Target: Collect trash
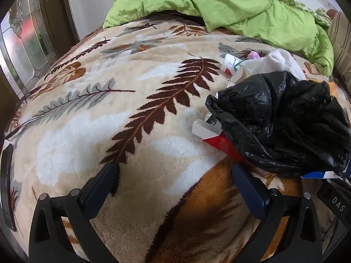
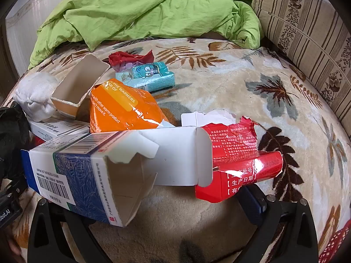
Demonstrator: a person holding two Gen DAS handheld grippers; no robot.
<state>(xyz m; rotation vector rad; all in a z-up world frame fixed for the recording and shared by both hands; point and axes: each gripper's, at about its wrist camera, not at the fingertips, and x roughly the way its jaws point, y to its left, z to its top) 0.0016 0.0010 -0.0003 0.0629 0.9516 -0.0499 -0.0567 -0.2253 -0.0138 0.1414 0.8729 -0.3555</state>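
Trash lies on a leaf-patterned blanket [image 1: 131, 118]. In the right wrist view a torn blue and white box [image 2: 83, 175] and a torn red box [image 2: 237, 166] lie right in front of my right gripper [image 2: 175, 199], which is open and holds nothing; its left finger is hidden behind the blue box. Behind them are an orange warmer packet [image 2: 122, 109], a teal tissue pack [image 2: 147, 76], a crumpled red wrapper [image 2: 129, 58] and an open cardboard box [image 2: 79, 85]. A black trash bag [image 1: 283, 120] lies right of my left gripper [image 1: 175, 175], which is open and empty.
A green duvet [image 2: 142, 11] is heaped at the back of the bed. A striped cushion [image 2: 307, 37] lines the right side. A white sock [image 2: 35, 96] lies left of the trash. A glass door [image 1: 24, 43] stands to the left of the bed.
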